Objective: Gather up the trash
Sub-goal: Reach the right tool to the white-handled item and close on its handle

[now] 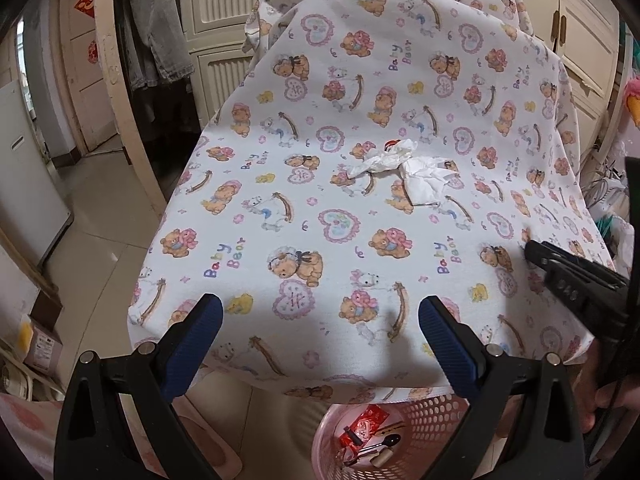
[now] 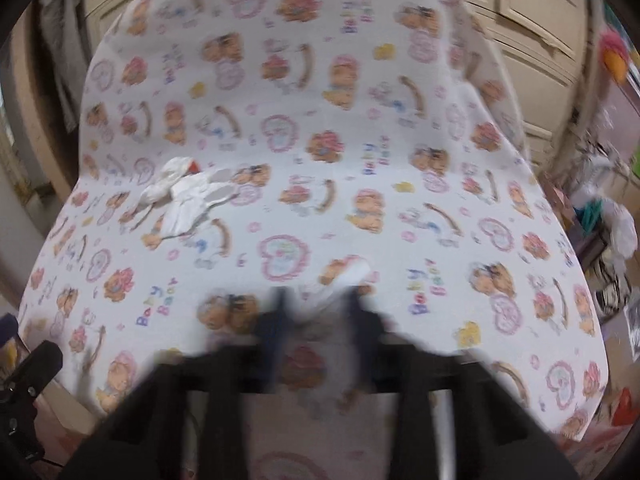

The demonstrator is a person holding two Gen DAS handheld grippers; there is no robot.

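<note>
Crumpled white tissue [image 1: 400,168] [image 2: 188,196] with a red speck lies mid-table on the bear-print cloth [image 1: 320,220] [image 2: 320,140]. My left gripper [image 1: 320,312] hovers open over the near table edge, nothing between its blue pads [image 1: 204,320]. Below it a pink basket [image 1: 436,412] holds red wrappers and small items. My right gripper [image 2: 318,300] [image 1: 534,250] is down on the cloth at the right, jaws close together. A small white scrap [image 2: 354,274] sits at its tips and looks pinched, though that view is blurred.
Cream cabinets [image 1: 224,20] stand behind the table, with clothes [image 1: 152,32] hanging at the left. Tiled floor [image 1: 100,220] lies to the left. Clutter and bags [image 2: 612,232] crowd the right side. A person's hand [image 1: 612,396] holds the right gripper.
</note>
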